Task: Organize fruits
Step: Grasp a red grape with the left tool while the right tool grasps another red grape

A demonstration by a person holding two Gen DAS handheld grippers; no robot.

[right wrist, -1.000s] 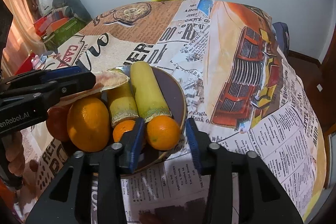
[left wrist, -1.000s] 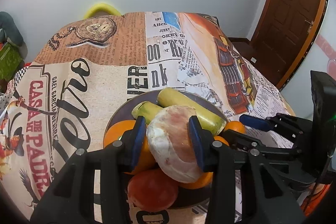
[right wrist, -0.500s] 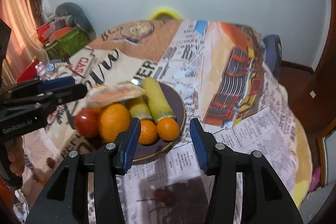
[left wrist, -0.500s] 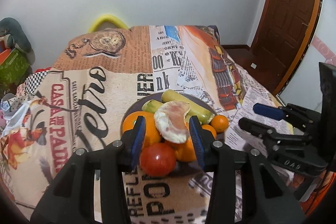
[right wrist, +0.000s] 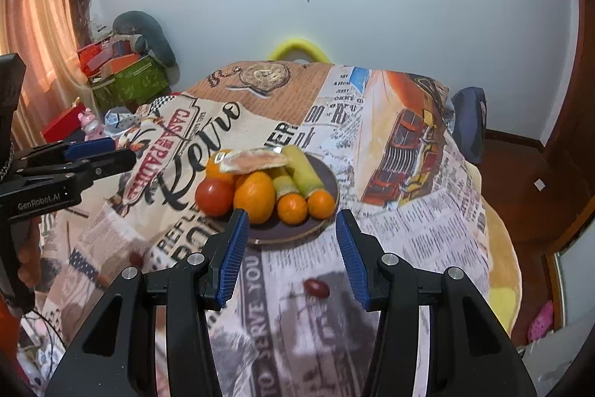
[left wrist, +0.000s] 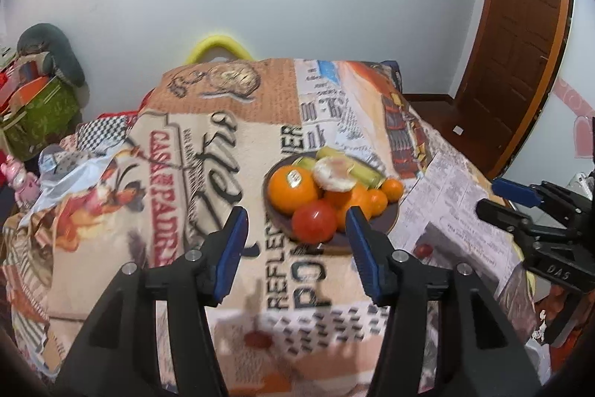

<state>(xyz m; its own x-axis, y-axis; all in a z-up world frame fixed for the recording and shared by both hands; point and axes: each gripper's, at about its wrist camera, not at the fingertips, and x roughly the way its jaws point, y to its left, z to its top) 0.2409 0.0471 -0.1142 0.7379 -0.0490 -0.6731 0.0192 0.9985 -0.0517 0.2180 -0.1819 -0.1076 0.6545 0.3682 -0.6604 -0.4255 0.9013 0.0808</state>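
Your left gripper (left wrist: 295, 240) and right gripper (right wrist: 290, 244) both gape wide, empty; the fruit plate (right wrist: 297, 233) sits mid-frame just beyond the right one, marginally nearer

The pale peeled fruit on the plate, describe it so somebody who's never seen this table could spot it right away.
Find the dark plate on the newspaper-print tablecloth. The peeled fruit lies on top of the pile, resting on the oranges. It alone is whitish with a pink blush, flat and skinless.
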